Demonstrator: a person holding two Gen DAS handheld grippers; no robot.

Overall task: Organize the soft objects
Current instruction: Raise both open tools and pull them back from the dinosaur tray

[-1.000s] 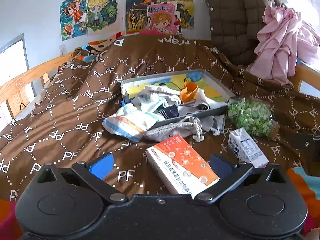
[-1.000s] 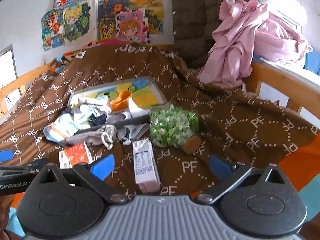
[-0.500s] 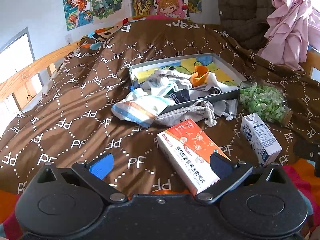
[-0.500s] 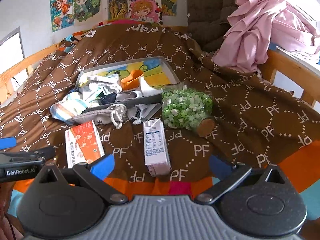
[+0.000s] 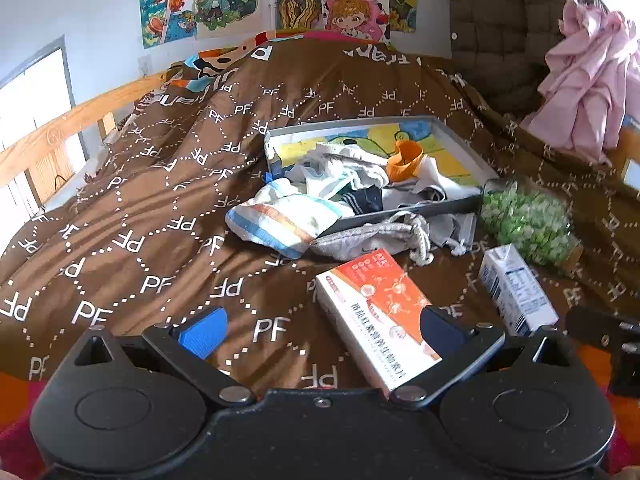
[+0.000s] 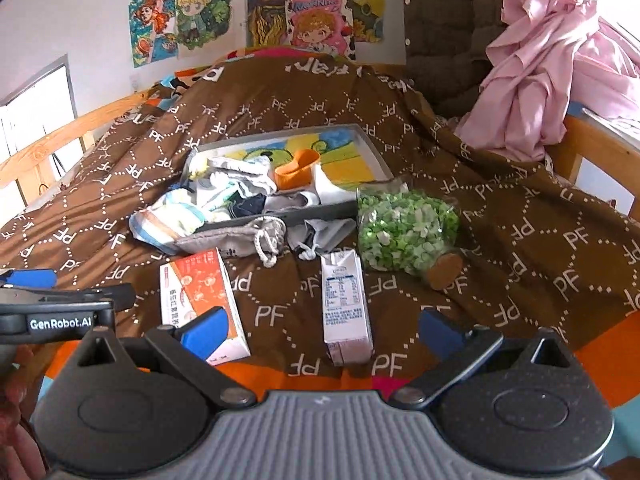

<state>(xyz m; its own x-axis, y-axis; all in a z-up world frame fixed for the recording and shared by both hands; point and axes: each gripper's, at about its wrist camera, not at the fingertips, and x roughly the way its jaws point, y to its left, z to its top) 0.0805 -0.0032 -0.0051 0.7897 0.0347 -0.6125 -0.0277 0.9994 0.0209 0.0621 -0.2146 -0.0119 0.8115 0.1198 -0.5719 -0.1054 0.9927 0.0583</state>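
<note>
A grey tray [image 5: 460, 146] [image 6: 374, 152] lies on the brown bed cover and holds a heap of socks and small clothes [image 5: 344, 178] [image 6: 240, 184], with an orange sock [image 5: 404, 158] [image 6: 296, 168] on top. A blue-and-orange striped cloth [image 5: 280, 222] [image 6: 168, 222] hangs over the tray's near left corner. A grey drawstring pouch [image 5: 372, 238] [image 6: 236, 236] lies in front of the tray. My left gripper [image 5: 320, 330] is open and empty, low over the near bed. My right gripper [image 6: 320, 326] is open and empty, to its right.
An orange-and-white medicine box [image 5: 376, 312] [image 6: 196, 292], a milk carton [image 5: 516, 290] [image 6: 344, 300] and a jar of green candies [image 5: 528, 224] [image 6: 404, 232] lie near the front. A pink garment [image 6: 540, 68] and a brown jacket [image 6: 440, 28] hang at right. Wooden rails [image 5: 60, 132] border the bed.
Both grippers have drawn back and tilted between frames, so the tray and boxes shifted in view. Nothing on the bed has moved and both stay open.
</note>
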